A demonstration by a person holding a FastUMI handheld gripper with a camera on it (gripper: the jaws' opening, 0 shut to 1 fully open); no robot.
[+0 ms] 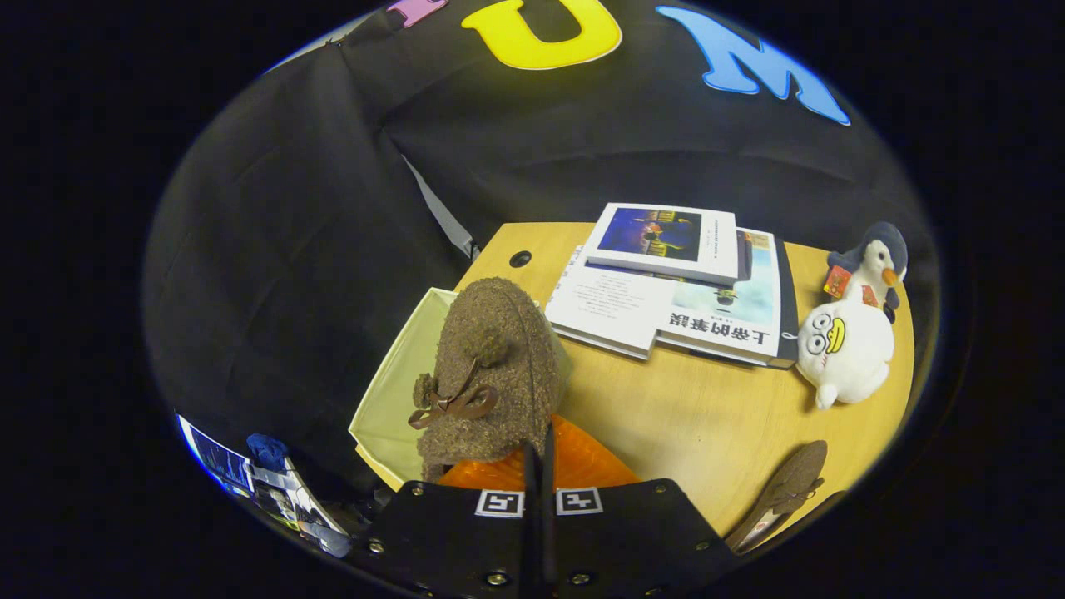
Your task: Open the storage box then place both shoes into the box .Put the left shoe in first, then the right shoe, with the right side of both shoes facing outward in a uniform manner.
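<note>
Nearly closed, the gripper [539, 453] pinches a fuzzy brown shoe [487, 374] above the storage box [391, 391].

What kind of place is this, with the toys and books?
Probably a staged recording booth, not a real room: black cloth walls surround a small wooden table holding stacked books and plush toys. The gripper, fingers closed on a fuzzy brown shoe, holds it over an open pale fabric box.
</note>
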